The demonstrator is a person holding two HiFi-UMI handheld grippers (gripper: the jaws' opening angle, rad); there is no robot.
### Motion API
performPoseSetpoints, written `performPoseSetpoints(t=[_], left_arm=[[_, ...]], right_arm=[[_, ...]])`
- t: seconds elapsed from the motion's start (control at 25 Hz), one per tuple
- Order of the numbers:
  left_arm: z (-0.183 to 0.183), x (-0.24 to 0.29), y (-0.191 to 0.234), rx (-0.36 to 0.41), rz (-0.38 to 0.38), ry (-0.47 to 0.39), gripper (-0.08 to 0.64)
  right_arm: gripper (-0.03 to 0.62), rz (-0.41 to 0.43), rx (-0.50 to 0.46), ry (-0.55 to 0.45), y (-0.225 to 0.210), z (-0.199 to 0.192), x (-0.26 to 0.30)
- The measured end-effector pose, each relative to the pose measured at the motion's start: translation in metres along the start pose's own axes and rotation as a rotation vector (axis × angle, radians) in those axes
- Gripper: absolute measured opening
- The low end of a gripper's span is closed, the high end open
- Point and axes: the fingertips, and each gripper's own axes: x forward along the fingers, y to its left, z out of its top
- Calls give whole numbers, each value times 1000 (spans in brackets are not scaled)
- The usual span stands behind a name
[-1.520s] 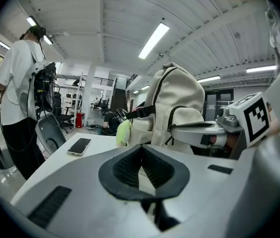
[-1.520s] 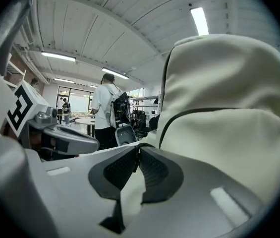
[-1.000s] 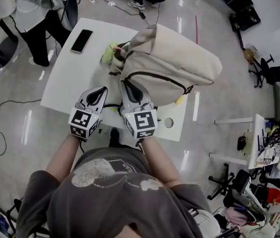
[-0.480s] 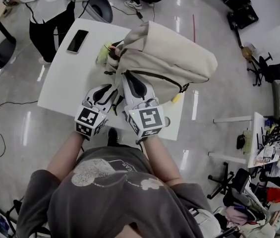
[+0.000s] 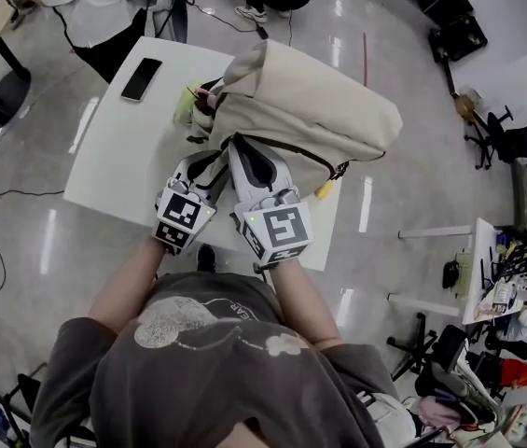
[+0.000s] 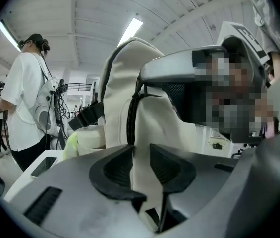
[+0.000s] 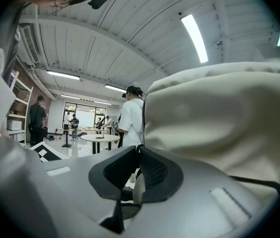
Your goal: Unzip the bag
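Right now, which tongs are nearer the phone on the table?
Left. The left tongs, jaws just opened with the bag between them, lie on its side toward the phone; the right tongs, clamped on the bag, lie farther off.

Grey short-sleeved T-shirt (image 5: pixel 209 362) with pale chest print. Left gripper (image 5: pixel 205 164) and right gripper (image 5: pixel 247 155): light grey housings, black ribbed fingers (image 6: pixel 116 168), cubes (image 5: pixel 279 232) with black-and-white square markers.
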Motion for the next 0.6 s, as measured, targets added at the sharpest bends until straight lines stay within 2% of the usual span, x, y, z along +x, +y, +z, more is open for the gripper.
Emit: performPoseSetpoints(t=[0.2, 0.4, 0.6], left_arm=[[-1, -2, 1, 3, 3, -13, 39], [0, -9, 1, 21, -42, -15, 20], [-3, -12, 2, -12, -68, -16, 17]], right_arm=[[25, 9, -11, -4, -5, 0, -6], [25, -40, -65, -4, -10, 3, -11], [25, -119, -11, -5, -30, 4, -22]])
